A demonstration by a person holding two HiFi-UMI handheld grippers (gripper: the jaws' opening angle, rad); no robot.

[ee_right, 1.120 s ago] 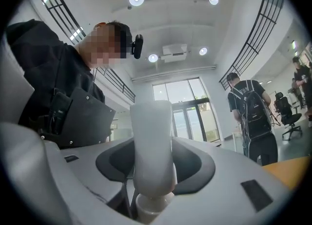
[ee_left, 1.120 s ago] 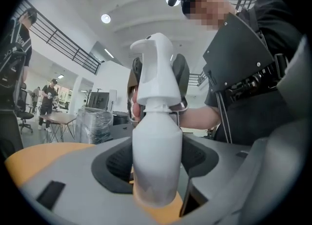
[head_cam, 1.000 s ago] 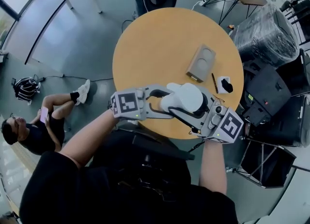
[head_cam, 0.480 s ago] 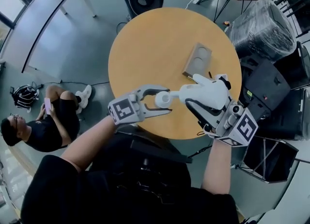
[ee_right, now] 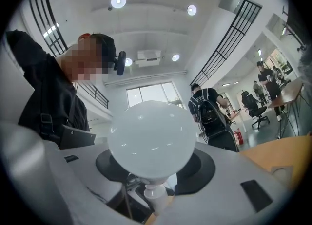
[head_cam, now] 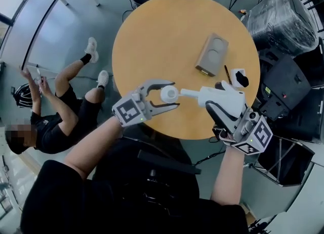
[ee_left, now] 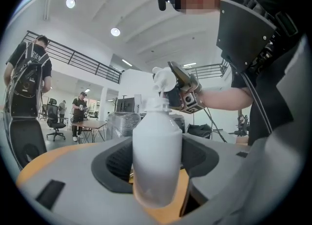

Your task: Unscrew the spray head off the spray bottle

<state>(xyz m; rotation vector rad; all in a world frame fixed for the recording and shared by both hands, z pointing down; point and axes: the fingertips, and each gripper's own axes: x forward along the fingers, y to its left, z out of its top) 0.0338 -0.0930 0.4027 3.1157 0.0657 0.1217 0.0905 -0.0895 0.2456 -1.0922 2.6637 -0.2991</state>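
Observation:
In the head view my left gripper [head_cam: 173,94] is shut on the white bottle [head_cam: 168,94], which stands upright and shows its open neck from above. My right gripper [head_cam: 216,101] is shut on the white spray head [head_cam: 225,96], with its stem [head_cam: 190,93] pointing left toward the bottle, a small gap between them. The left gripper view shows the bottle [ee_left: 157,156] pinched between the jaws, its threaded neck bare, and the spray head [ee_left: 163,78] just beyond in the right gripper [ee_left: 183,95]. In the right gripper view the head's round dome [ee_right: 151,139] fills the jaws.
Both grippers hover over the near edge of a round wooden table [head_cam: 167,30]. On it lie a tan box [head_cam: 211,54], a pen [head_cam: 225,74] and a small white-and-black item [head_cam: 238,78]. A person [head_cam: 55,106] sits on the floor at left. Black cases [head_cam: 288,76] stand at right.
The spray head and bottle, joined one second ago, have come apart. My right gripper carried the head off to the right while the left kept the bottle.

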